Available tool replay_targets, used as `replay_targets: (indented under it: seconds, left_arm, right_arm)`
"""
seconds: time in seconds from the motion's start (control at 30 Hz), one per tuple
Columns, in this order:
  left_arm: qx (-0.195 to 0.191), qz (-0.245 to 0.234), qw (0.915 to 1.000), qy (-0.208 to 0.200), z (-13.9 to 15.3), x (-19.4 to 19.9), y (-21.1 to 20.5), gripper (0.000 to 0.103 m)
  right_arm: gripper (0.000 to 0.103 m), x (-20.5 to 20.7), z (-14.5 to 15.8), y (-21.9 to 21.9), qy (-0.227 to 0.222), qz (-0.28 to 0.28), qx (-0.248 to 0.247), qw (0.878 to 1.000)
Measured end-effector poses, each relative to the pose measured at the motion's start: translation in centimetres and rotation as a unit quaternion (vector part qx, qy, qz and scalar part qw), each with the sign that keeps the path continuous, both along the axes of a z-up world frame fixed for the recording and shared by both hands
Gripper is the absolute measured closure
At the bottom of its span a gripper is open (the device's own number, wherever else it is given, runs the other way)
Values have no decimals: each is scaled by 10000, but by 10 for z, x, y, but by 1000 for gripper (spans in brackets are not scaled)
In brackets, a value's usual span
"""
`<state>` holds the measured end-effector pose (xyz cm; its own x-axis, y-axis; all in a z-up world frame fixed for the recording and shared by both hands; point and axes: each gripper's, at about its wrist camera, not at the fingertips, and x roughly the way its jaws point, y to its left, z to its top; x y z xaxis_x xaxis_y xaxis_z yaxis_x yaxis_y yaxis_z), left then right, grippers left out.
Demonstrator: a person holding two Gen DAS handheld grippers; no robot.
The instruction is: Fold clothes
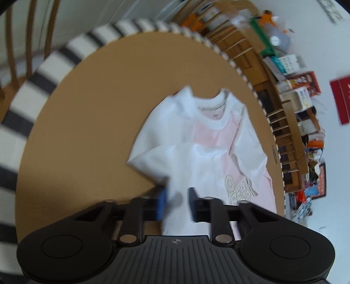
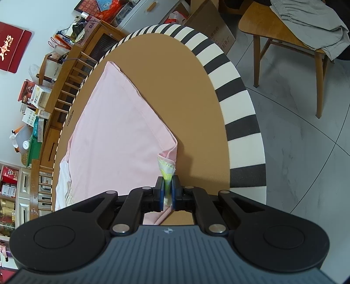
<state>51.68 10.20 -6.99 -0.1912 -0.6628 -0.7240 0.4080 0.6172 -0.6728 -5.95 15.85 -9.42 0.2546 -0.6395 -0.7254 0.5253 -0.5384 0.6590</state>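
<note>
A pink and white t-shirt (image 1: 203, 153) lies on the brown table top (image 1: 87, 109), collar at the far end, a white sleeve folded over its chest. My left gripper (image 1: 176, 202) is open just above the shirt's near white edge, with cloth showing between the fingers; the view is blurred. In the right wrist view the shirt's pink body (image 2: 113, 126) spreads flat to the far left. My right gripper (image 2: 167, 192) is shut on the shirt's near corner, where a yellow-green printed patch shows between the pads, held slightly raised off the table.
The table has a black and white striped rim (image 2: 240, 109). A wooden chair (image 2: 284, 39) with grey clothes (image 2: 310, 19) on it stands at the right. A wooden bench and cluttered shelves (image 1: 295, 109) run along the wall beyond the table.
</note>
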Motion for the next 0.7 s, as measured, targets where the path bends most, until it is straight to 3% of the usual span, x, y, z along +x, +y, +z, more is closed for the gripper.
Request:
replay_targets:
  seconds: [0.03, 0.17, 0.47, 0.7]
  left_arm:
    - [61, 79, 9997, 237, -6, 2, 4, 94]
    - [-35, 267, 9986, 451, -16, 10, 11, 96]
    - [-88, 54, 9991, -402, -3, -2, 11, 100]
    - [4, -52, 9976, -689, 7, -4, 30, 100]
  right_arm:
    - [98, 0, 0, 0, -4, -12, -4, 10000]
    - [98, 2, 0, 1, 8, -22, -21, 10000]
    - [97, 10, 1, 6, 154, -49, -69, 9998]
    - [97, 9, 9, 13, 460, 44, 50, 9989]
